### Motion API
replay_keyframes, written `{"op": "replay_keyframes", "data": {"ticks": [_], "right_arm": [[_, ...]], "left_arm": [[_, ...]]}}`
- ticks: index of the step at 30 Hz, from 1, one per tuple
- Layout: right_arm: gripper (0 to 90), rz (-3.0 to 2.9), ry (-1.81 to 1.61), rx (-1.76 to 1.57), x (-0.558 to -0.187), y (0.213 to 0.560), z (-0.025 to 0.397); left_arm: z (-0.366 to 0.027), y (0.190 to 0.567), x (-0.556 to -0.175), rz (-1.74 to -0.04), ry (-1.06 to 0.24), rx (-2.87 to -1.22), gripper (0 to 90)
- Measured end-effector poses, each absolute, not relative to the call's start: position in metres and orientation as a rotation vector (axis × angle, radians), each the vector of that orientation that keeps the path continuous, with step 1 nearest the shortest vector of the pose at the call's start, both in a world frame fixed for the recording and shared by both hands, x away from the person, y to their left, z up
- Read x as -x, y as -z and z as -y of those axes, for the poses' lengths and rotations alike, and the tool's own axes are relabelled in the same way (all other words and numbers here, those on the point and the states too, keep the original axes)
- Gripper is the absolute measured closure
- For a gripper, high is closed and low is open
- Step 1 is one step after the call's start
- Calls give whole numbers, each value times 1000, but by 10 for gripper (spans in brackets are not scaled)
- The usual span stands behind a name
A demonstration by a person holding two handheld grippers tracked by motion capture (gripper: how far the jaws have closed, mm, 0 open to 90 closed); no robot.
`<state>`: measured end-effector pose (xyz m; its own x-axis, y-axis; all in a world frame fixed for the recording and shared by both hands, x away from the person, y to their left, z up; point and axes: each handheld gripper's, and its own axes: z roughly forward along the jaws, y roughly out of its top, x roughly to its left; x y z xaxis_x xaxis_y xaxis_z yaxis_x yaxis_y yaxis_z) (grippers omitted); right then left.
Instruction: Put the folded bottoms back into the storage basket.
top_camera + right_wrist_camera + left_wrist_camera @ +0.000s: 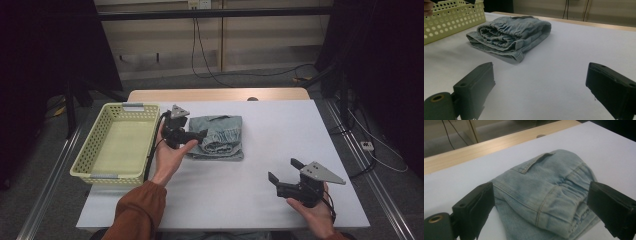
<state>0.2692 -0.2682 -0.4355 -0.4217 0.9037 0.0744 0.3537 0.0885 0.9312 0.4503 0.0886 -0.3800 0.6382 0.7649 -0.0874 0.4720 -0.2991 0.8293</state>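
A folded light-blue denim garment [219,137] lies on the white table [280,140], just right of the basket. My left gripper [199,136] is open at the garment's left edge, its jaws standing on either side of the folded cloth [544,195] without closing on it. My right gripper [284,170] is open over bare table at the front right, well away from the garment [511,37], with nothing between its jaws.
A pale yellow perforated basket [90,155] stands at the table's left side, its wall [451,20] seen beyond the garment. The table's wooden far edge [215,95] and cables on the floor lie behind.
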Motion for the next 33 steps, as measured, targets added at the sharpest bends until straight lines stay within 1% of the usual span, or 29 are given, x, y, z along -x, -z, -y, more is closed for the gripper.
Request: {"op": "replay_keyframes", "data": {"ticks": [2, 4, 6, 7, 9, 11, 15, 17, 24, 25, 27, 28, 29, 30, 31, 33], "right_arm": [[82, -1833, -1326, -1235, -270, 436, 269], [82, -1843, -1324, -1239, -271, 437, 270], [82, -1848, -1328, -1244, -272, 438, 270], [81, -1855, -1327, -1248, -272, 438, 270], [78, -1857, -1326, -1249, -272, 439, 269], [77, -1858, -1330, -1250, -272, 439, 269], [76, -1862, -1336, -1251, -272, 439, 270], [74, -1869, -1333, -1253, -273, 440, 269], [74, -1874, -1334, -1245, -272, 439, 269], [74, -1873, -1336, -1247, -272, 439, 268], [74, -1876, -1336, -1245, -272, 439, 268], [74, -1878, -1336, -1238, -272, 439, 268], [75, -1879, -1334, -1236, -272, 439, 266], [75, -1881, -1332, -1231, -272, 438, 266], [75, -1881, -1332, -1232, -271, 438, 266], [75, -1880, -1331, -1234, -271, 438, 266]], "left_arm": [[-87, 381, -452, -974, -415, -1947, 79], [-86, 383, -455, -980, -426, -1938, 101], [-85, 387, -457, -989, -426, -1935, 97], [-82, 393, -462, -1017, -389, -1927, 96], [-80, 396, -464, -1019, -385, -1928, 101], [-79, 401, -469, -1031, -413, -1944, 115], [-75, 408, -482, -1066, -390, -1982, 129], [-69, 411, -491, -1076, -412, -2025, 142], [-64, 422, -503, -1098, -422, -2027, 153], [-64, 427, -506, -1135, -385, -2018, 154], [-64, 430, -507, -1147, -386, -2028, 153], [-64, 432, -509, -1149, -405, -2059, 155], [-65, 435, -510, -1157, -435, -2091, 191], [-66, 438, -511, -1190, -447, -2108, 187], [-70, 440, -512, -1211, -418, -2120, 185], [-77, 444, -515, -1270, -315, -2095, 188]]}}
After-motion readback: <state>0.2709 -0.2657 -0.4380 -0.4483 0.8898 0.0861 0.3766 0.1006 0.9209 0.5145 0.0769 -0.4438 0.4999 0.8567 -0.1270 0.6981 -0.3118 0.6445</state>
